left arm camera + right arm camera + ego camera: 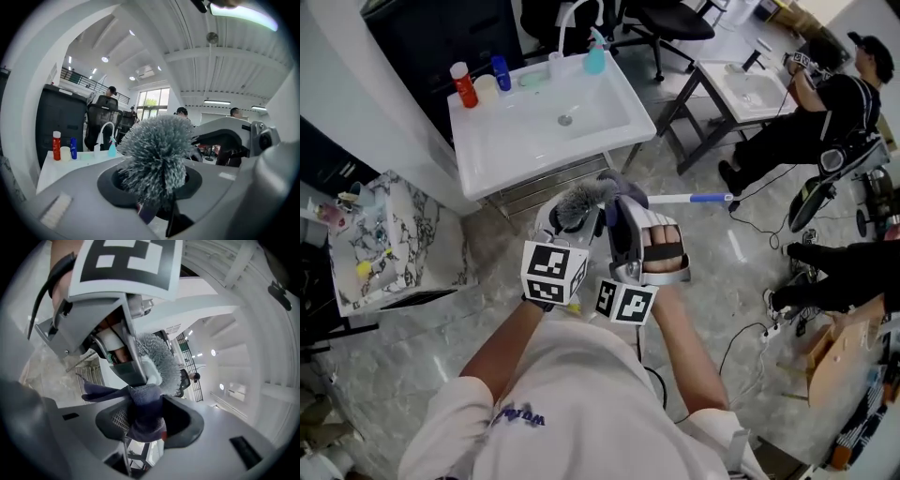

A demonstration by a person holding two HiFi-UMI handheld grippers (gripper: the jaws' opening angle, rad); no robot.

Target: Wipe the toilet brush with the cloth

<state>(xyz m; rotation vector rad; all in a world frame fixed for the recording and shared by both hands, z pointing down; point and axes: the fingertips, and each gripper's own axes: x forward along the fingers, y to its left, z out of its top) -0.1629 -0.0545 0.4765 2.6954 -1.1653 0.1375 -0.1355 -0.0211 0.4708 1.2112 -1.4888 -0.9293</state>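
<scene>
The toilet brush has a grey bristle head (579,199) and a white handle with a blue end (698,198) that runs off to the right in the head view. My left gripper (570,221) is shut on the brush just behind its head. In the left gripper view the bristles (157,154) stand just past my left gripper's (154,199) jaws. My right gripper (621,199) is shut on a dark grey cloth (617,184). In the right gripper view the bunched cloth (145,411) fills the gap in my right gripper (145,427) and touches the bristles (161,357).
A white sink (506,150) stands ahead with a red bottle (464,84), a blue bottle (501,72) and a teal soap bottle (594,58). A marble-patterned box (412,234) is at the left. A person (834,103) sits at a second sink table (750,89); cables (750,337) lie on the floor.
</scene>
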